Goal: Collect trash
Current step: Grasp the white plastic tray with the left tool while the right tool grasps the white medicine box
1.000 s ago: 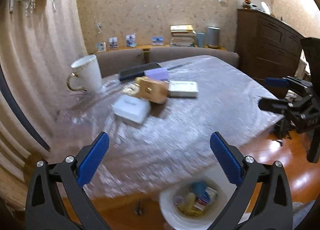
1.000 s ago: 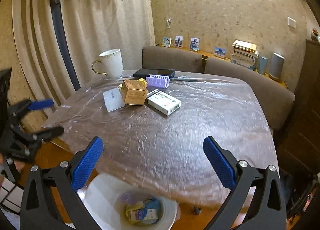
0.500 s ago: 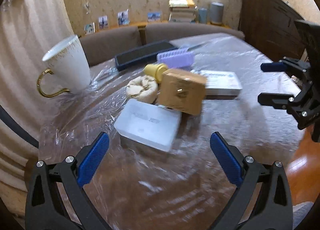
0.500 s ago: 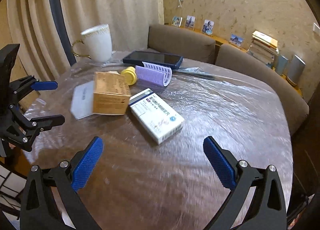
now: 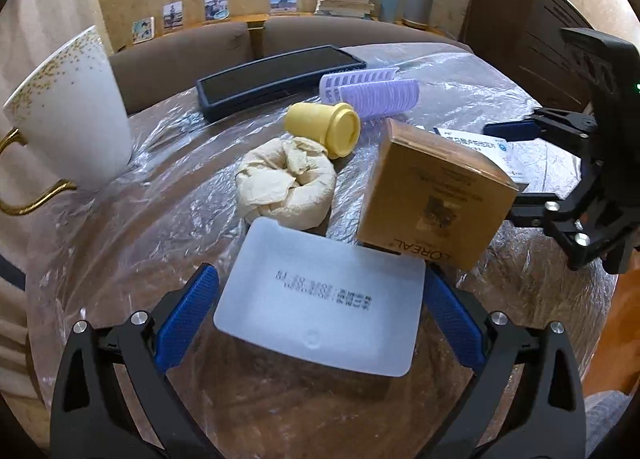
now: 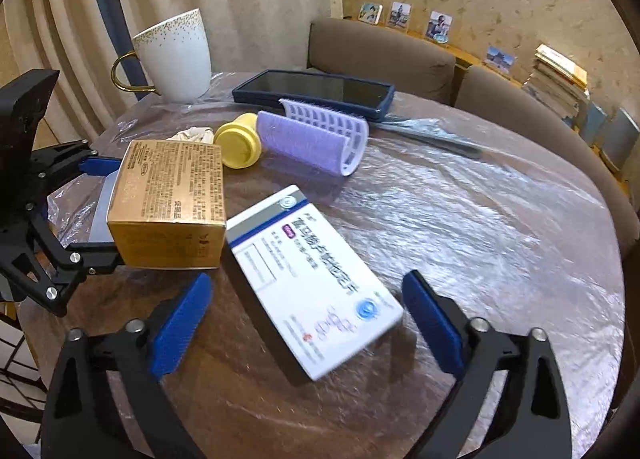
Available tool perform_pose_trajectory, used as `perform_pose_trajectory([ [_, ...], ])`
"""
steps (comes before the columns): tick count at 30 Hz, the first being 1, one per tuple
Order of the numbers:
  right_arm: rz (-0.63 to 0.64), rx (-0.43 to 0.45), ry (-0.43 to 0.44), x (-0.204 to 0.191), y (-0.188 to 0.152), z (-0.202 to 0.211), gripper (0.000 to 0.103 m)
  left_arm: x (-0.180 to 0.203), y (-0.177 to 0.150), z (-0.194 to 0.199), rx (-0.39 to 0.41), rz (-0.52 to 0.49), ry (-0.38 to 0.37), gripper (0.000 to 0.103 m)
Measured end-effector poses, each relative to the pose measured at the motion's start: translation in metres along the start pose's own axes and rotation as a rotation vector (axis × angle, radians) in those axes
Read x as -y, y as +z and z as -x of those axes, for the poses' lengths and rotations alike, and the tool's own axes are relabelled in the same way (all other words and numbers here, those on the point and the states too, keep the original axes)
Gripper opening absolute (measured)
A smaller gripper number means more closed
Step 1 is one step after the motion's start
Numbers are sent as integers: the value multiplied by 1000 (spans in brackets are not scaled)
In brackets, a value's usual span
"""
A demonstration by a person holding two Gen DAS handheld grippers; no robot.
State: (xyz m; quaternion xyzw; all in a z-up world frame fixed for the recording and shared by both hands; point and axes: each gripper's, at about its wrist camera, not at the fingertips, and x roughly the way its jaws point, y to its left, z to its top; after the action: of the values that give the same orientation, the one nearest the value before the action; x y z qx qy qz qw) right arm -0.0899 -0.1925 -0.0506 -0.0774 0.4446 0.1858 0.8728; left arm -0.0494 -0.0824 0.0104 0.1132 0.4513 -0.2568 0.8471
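left gripper (image 5: 320, 309) open, straddling pale plastic tray (image 5: 320, 299) on table (image 6: 500, 219) | right gripper (image 6: 304, 323) open, around near end of white medicine box (image 6: 308, 279) | gold carton (image 6: 168, 203) between tray and box | crumpled tissue (image 5: 286, 189) behind tray

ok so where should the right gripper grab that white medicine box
Across its two long side edges, near the close end. The white medicine box lies flat, lengthwise between the open right gripper, coming from the near table edge; its far end nearly touches the gold carton.
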Motion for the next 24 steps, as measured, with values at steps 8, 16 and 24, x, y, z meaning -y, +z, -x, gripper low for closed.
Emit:
perform_pose_trajectory([
  [8, 42, -1, -57, -5, -1, 4, 54, 11, -4, 4, 20, -58, -22, 89],
  [16, -22, 0, -32, 1, -12, 14, 50, 20, -10, 10, 26, -46, 40, 89],
  [24, -103, 27, -2, 7, -35, 39, 50, 21, -23, 21, 38, 35, 66, 89],
])
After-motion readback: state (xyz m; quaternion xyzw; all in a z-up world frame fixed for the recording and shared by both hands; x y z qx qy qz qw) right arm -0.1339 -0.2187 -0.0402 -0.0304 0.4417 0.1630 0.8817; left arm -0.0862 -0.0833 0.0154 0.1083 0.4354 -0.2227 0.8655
